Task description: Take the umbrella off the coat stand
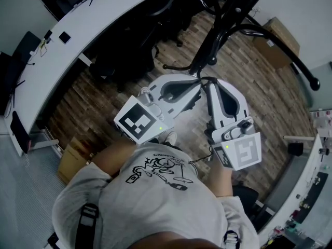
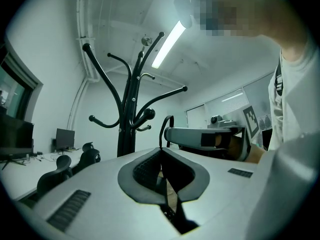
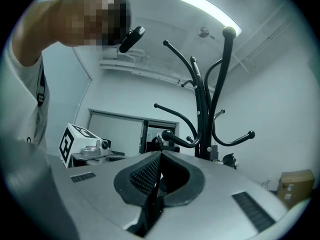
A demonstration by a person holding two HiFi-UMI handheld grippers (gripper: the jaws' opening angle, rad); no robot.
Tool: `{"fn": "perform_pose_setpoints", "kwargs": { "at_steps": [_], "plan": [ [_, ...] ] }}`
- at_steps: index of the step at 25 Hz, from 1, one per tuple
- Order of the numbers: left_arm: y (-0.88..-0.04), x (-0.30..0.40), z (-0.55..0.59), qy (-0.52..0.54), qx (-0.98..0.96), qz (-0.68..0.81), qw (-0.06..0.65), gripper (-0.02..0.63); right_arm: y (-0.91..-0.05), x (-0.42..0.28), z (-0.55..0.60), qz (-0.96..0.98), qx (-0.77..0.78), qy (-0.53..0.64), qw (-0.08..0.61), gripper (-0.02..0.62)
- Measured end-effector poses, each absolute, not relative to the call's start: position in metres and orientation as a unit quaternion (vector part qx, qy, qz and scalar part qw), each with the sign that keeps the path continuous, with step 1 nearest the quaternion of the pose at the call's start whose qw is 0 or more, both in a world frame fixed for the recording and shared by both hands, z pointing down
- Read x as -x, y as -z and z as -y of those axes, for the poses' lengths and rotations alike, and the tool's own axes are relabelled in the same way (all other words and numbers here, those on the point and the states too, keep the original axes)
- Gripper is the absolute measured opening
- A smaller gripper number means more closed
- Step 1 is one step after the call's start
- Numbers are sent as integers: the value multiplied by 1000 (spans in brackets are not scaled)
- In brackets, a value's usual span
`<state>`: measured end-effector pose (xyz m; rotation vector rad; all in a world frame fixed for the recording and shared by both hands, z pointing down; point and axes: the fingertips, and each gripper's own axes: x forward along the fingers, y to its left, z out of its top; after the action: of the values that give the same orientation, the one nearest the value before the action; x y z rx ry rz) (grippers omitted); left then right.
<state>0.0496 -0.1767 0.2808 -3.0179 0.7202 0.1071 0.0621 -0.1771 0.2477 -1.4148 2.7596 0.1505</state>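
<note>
The person stands close to the coat stand (image 1: 226,22) with a hand-held gripper in each hand, both raised and tilted up toward its hooks. The left hand-held gripper (image 2: 161,153) has its jaws together, the dark ribbed pads meeting at the tip with nothing caught between them. The right hand-held gripper (image 3: 160,156) is the same, jaws closed on themselves and empty. From above, the two sit side by side in front of the person's chest, tips near each other and pointing at the foot of the stand, which rises just beyond them. Neither one touches it.

The stand is black, a single pole with curved arms that end in round knobs, spreading out at several heights. From where the grippers look, the arms branch against a white ceiling with a long strip light (image 2: 167,46) above. I cannot pick out the umbrella on any arm. A small dark shape hangs low beside the pole in the right gripper view, too small to name. A thin black loop (image 2: 167,126) stands up at the nose of the right gripper, seen from the left one.

Around them the floor (image 1: 78,113) is wood planking. A long white table (image 1: 78,30) curves along the far side with black office chairs (image 1: 137,40) pushed up to it, and a cardboard box (image 1: 277,40) sits on the floor past the stand.
</note>
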Motion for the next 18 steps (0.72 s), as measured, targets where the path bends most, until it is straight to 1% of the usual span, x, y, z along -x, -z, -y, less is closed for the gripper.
{"fn": "perform_pose_setpoints", "kwargs": {
  "at_steps": [4,8,12,18],
  "plan": [
    [-293,-55,177,-23,973,-231,12,23,-257,-69,177,-886,462,-39,15,6],
    [-312,-60,180,-6,971,-237,-19,25,-270,-75,180,-883,468,-28,9,6],
    [-328,-64,184,12,972,-232,-23,26,-287,-83,186,-879,477,-14,1,6],
    [-339,-55,190,8,968,-249,-34,26,-311,-99,192,-872,490,-3,-13,6]
  ]
}}
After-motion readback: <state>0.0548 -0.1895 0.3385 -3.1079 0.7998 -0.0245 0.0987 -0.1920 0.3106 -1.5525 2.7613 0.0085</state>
